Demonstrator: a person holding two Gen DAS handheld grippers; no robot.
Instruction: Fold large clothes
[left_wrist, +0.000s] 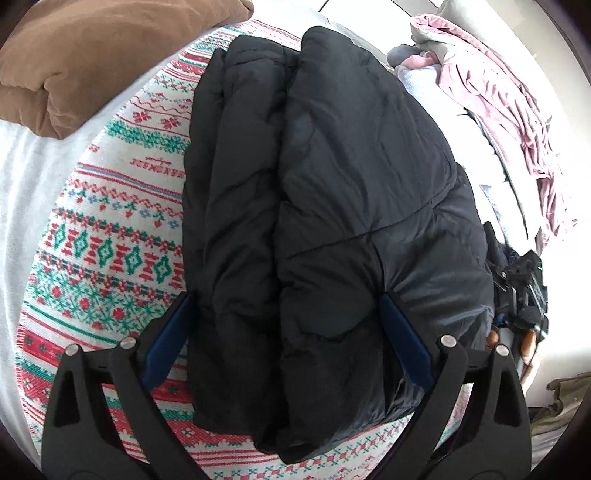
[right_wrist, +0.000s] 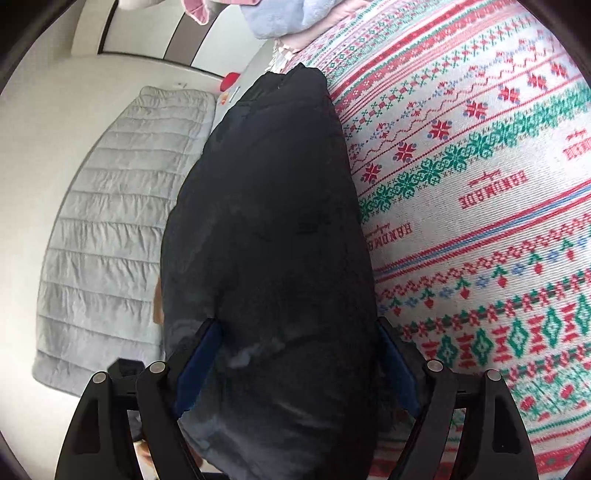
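Observation:
A black puffer jacket (left_wrist: 325, 184) lies folded lengthwise on a patterned red, green and white blanket (left_wrist: 110, 229). My left gripper (left_wrist: 286, 302) is open wide, its blue-padded fingers straddling the jacket's near end, one on each side. In the right wrist view the same jacket (right_wrist: 266, 221) fills the middle. My right gripper (right_wrist: 297, 328) is also open wide, with its fingers on either side of the jacket's bulky edge. The right gripper also shows at the far right of the left wrist view (left_wrist: 517, 291).
A brown cushion (left_wrist: 92, 59) sits at the far left on white bedding. A pile of pink and grey clothes (left_wrist: 498, 92) lies at the far right. A grey quilted cover (right_wrist: 110, 229) lies beside the bed, left of the jacket.

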